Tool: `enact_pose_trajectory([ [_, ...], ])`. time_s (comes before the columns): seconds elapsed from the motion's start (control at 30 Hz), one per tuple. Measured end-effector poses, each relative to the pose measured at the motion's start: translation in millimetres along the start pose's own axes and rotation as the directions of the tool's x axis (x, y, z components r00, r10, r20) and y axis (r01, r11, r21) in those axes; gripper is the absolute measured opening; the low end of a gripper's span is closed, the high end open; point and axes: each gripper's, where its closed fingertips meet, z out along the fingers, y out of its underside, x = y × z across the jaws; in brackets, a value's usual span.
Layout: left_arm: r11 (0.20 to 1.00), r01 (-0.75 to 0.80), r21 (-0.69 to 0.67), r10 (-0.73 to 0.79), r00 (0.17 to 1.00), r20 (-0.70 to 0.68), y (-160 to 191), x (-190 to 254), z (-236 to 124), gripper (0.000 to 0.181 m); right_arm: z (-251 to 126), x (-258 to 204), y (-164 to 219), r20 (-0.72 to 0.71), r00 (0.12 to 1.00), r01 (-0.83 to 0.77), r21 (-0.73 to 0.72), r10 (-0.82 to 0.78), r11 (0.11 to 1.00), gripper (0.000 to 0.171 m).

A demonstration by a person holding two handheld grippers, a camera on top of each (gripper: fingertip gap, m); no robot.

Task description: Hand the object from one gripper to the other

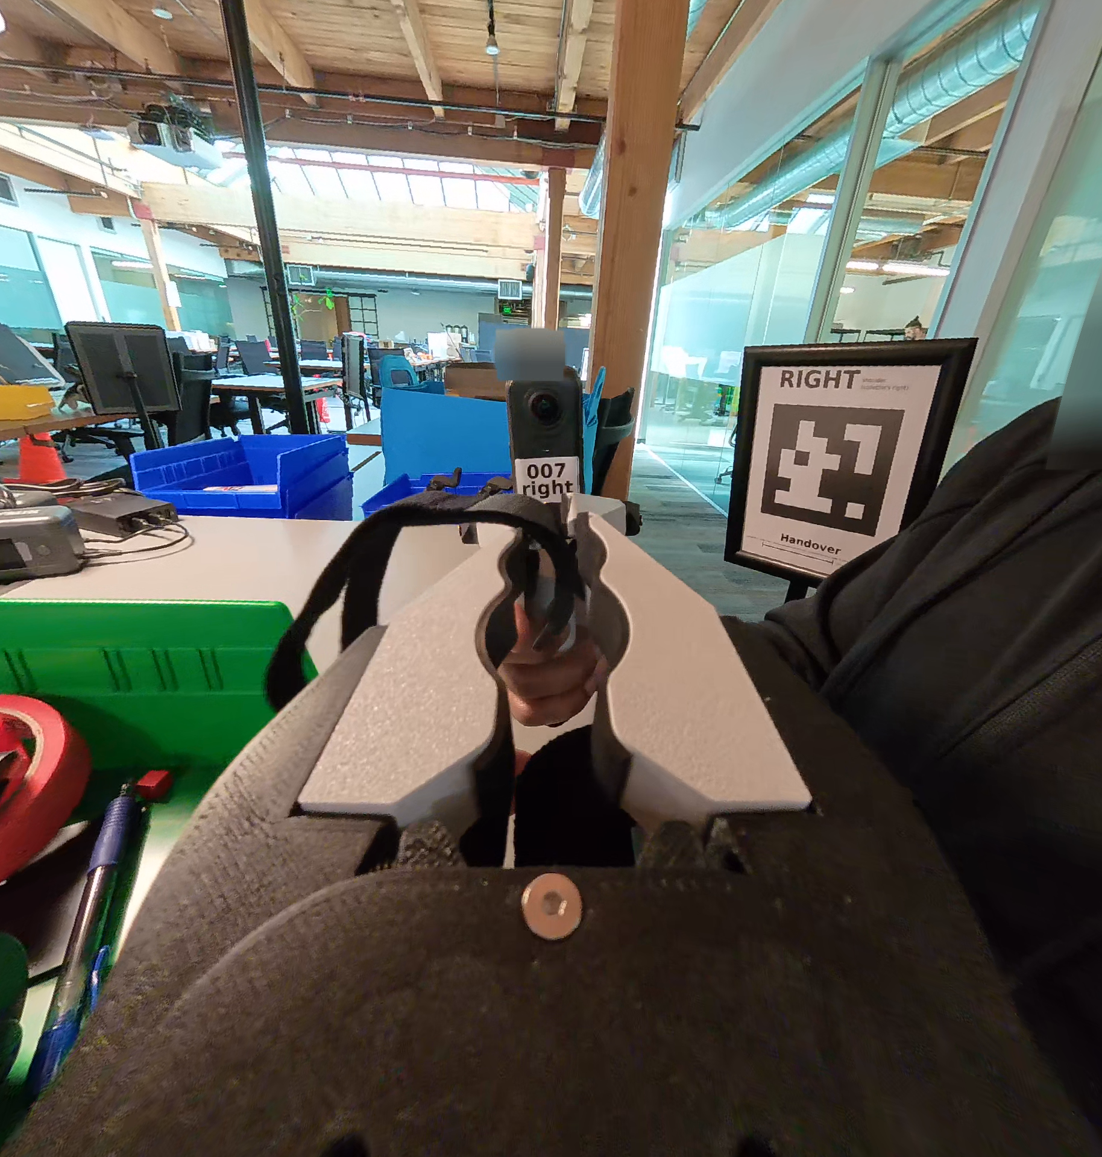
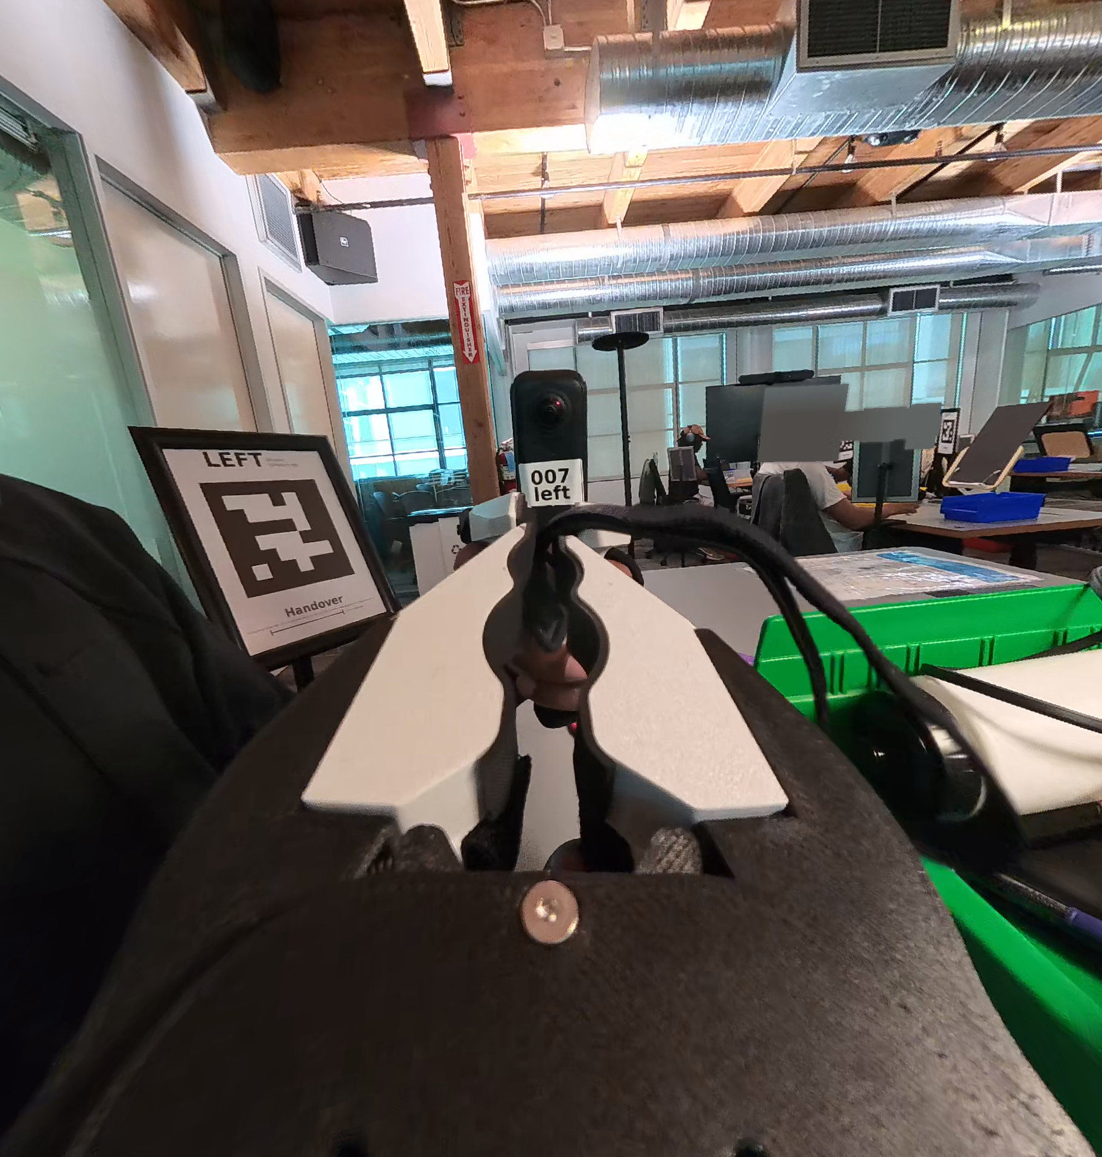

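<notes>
A black strap (image 1: 360, 563) is held in the air between my two grippers, which face each other tip to tip. My left gripper (image 1: 561, 519) has its white fingers closed on the strap's upper end; a loop hangs down to the left. My right gripper (image 2: 545, 526) is also closed on the strap (image 2: 755, 563), which trails right and down towards a green bin (image 2: 912, 632). Each view shows the other gripper's camera just behind the tips: the right one (image 1: 545, 426) and the left one (image 2: 548, 419). A hand (image 1: 548, 682) shows through the jaw gap.
A green bin (image 1: 129, 657) lies low left with a red tape roll (image 1: 22, 770) and a blue pen (image 1: 91, 908). Blue bins (image 1: 241, 469) and electronics (image 1: 22, 545) sit on the grey table (image 1: 254, 545). Framed marker signs stand at either side (image 1: 843, 457) (image 2: 266, 532). A dark sleeve (image 1: 974, 626) is close. Less than 4 cm separates the two grippers' tips.
</notes>
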Motion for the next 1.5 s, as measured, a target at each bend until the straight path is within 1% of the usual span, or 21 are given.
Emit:
enact_pose_trajectory([
  [0.2, 0.999, 0.033, 0.012, -0.033, 0.999, -0.023, -2, 2, -1, 0.016, 0, -2, 0, 0.011, 1.000, 0.010, 0.000, -0.010, 1.000, 0.006],
  [0.3, 0.998, 0.053, 0.023, -0.052, 0.998, -0.040, -4, 4, -1, 0.010, 1, -7, 0, 0.034, 0.999, 0.019, -0.003, -0.019, 1.000, 0.006],
  [0.4, 0.996, 0.083, 0.028, -0.081, 0.994, -0.076, -5, 8, -1, 0.008, 1, -11, 0, 0.049, 0.998, 0.025, 0.000, -0.025, 1.000, 0.006],
  [0.43, 0.996, 0.080, 0.029, -0.078, 0.995, -0.070, -5, 7, -1, 0.008, 1, -10, 0, 0.043, 0.999, 0.027, 0.001, -0.027, 1.000, 0.006],
  [0.57, 0.998, 0.048, 0.030, -0.047, 0.998, -0.030, -5, 1, -2, 0.007, 1, -6, -1, 0.034, 0.999, 0.000, 0.007, 0.000, 1.000, 0.009],
  [0.7, 1.000, 0.012, 0.029, -0.011, 0.999, -0.037, -5, 4, -2, 0.007, 1, -11, -1, 0.068, 0.997, -0.026, 0.009, 0.026, 1.000, 0.012],
  [0.87, 0.998, -0.060, 0.027, 0.060, 0.998, 0.003, -5, 2, -1, 0.007, -1, -7, -2, 0.061, 0.996, -0.063, 0.013, 0.062, 0.998, 0.015],
  [0.97, 0.994, -0.107, 0.037, 0.107, 0.994, -0.003, -7, 7, -1, 0.007, -2, 0, -3, 0.036, 0.995, -0.096, 0.020, 0.095, 0.995, 0.025],
  [1.13, 0.989, -0.142, -0.039, 0.144, 0.989, 0.039, 5, 0, 3, 0.006, -5, 5, -5, 0.008, 0.997, -0.083, 0.029, 0.083, 0.996, 0.009],
  [1.27, 0.993, -0.113, -0.039, 0.115, 0.992, 0.046, 5, -2, 3, 0.009, -4, 5, -5, -0.016, 0.999, -0.028, 0.024, 0.028, 0.999, 0.007],
  [1.37, 0.998, -0.059, -0.005, 0.060, 0.997, 0.058, -1, -6, 0, 0.017, -3, 3, -2, -0.014, 1.000, -0.002, 0.007, 0.002, 1.000, 0.006],
  [1.43, 1.000, -0.022, 0.011, 0.022, 0.999, 0.037, -3, -5, -1, 0.017, -1, -1, 0, 0.001, 1.000, 0.023, -0.009, -0.023, 1.000, 0.006],
  [1.5, 1.000, -0.012, 0.008, 0.012, 1.000, 0.012, -3, -1, -1, 0.011, 0, -3, 2, 0.006, 0.999, 0.037, -0.019, -0.037, 0.999, 0.007],
])
